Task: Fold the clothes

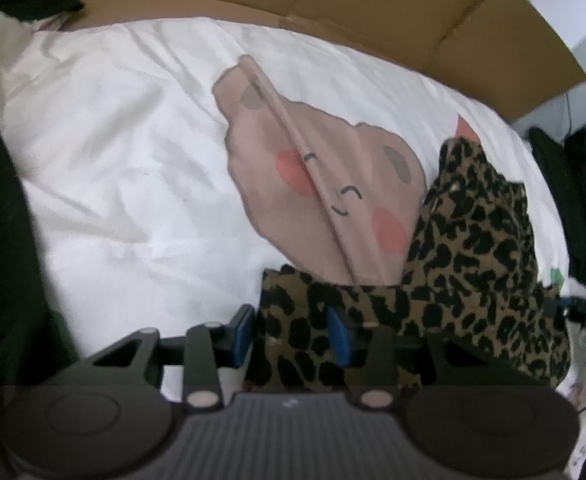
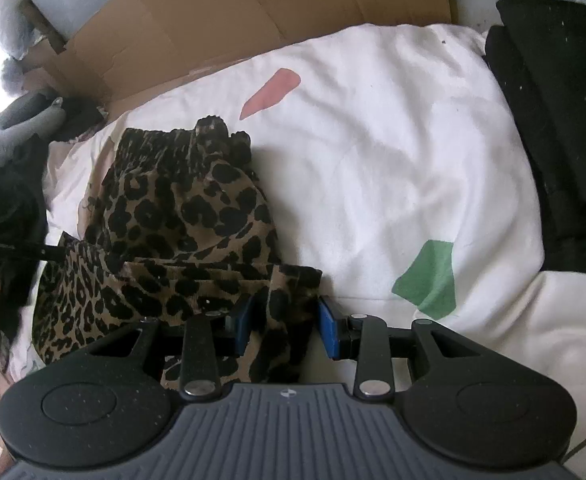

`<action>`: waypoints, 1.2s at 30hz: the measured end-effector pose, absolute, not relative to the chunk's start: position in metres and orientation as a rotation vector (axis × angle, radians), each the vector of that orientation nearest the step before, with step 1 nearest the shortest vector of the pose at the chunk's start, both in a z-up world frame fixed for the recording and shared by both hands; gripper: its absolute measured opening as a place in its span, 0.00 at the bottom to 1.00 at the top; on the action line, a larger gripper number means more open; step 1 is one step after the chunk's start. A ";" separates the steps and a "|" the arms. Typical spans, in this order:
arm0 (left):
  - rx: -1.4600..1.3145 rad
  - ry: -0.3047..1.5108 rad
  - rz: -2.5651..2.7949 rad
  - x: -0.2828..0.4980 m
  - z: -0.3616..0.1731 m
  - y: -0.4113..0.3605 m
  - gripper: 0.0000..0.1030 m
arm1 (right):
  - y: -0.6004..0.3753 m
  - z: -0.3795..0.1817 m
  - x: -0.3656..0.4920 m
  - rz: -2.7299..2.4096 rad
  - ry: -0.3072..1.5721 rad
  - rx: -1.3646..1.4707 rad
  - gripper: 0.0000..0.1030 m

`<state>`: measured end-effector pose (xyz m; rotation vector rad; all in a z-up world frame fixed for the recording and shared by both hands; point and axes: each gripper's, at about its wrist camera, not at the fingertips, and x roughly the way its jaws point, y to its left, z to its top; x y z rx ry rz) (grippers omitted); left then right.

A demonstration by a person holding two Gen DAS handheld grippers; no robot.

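Left wrist view: left gripper (image 1: pixel 293 330) points down at a white duvet (image 1: pixel 133 152) printed with a tan bear face (image 1: pixel 313 172). Jaws stand apart; a fold of the leopard garment (image 1: pixel 473 240) lies between the blue pads (image 1: pixel 243 334) — left pad sits just clear of the cloth, right pad is up against it, no squeeze visible. So: open, cloth between. The rest of the garment is heaped to the right, over the lower edge of the bear. Cardboard (image 1: pixel 373 4) runs along the far edge of the bed.

Right wrist view: right gripper (image 2: pixel 285 326) is also parted, with a narrow flap of the garment (image 2: pixel 181 216) hanging between its pads (image 2: pixel 329 330). A gap shows beside the right pad — open, not clamping. Garment lies bunched on the duvet (image 2: pixel 393 168), left of centre. Pink patch (image 2: pixel 271 92) and green patch (image 2: pixel 429 280) are printed on the duvet. Dark fabric (image 2: pixel 553 100) lies at right; cardboard (image 2: pixel 253 12) is behind.
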<state>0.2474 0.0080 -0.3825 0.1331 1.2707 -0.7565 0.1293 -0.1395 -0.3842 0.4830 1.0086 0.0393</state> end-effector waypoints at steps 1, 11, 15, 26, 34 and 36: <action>0.147 1.270 -0.758 0.246 -0.382 0.007 0.45 | -0.141 -0.384 0.129 0.040 1.005 0.496 0.31; 0.184 1.270 -0.711 0.243 -0.381 0.002 0.39 | -0.135 -0.357 0.108 0.012 0.934 0.461 0.06; 0.183 1.244 -0.700 0.243 -0.382 0.001 0.39 | -0.136 -0.351 0.100 -0.001 0.914 0.481 0.06; 0.160 1.212 -0.706 0.243 -0.373 0.006 0.09 | -0.135 -0.348 0.098 -0.010 0.907 0.501 0.06; 0.090 1.129 -0.690 0.231 -0.338 0.022 0.09 | -0.134 -0.331 0.089 -0.011 0.866 0.514 0.06; 0.076 1.116 -0.691 0.229 -0.327 0.025 0.09 | -0.133 -0.325 0.087 -0.013 0.855 0.516 0.06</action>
